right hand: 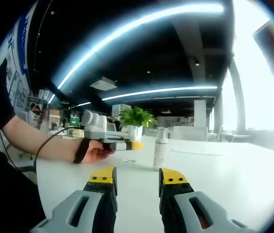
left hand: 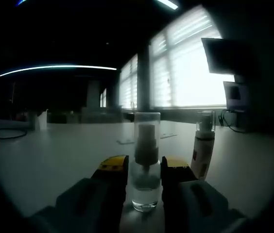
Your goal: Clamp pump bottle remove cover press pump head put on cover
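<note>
A clear pump bottle (left hand: 145, 187) stands on the white table (left hand: 54, 155) between the yellow-tipped jaws of my left gripper (left hand: 145, 167). The jaws press against its sides. A clear cover (left hand: 147, 127) sits over the pump head. My right gripper (right hand: 137, 180) hovers open over the table with nothing between its jaws. Ahead of it on the left, a person's hand (right hand: 95, 151) holds the left gripper (right hand: 127, 144). A second bottle (left hand: 204, 148), white with a label, stands to the right of the clamped one; a white bottle (right hand: 160, 148) also shows in the right gripper view.
Flat papers (left hand: 127, 141) lie behind the bottle. A cable (left hand: 6, 133) curls at the table's far left. A monitor (left hand: 224, 56) hangs by the bright windows. A potted plant (right hand: 136, 119) stands at the table's far end, and a person's arm (right hand: 35, 138) reaches in from the left.
</note>
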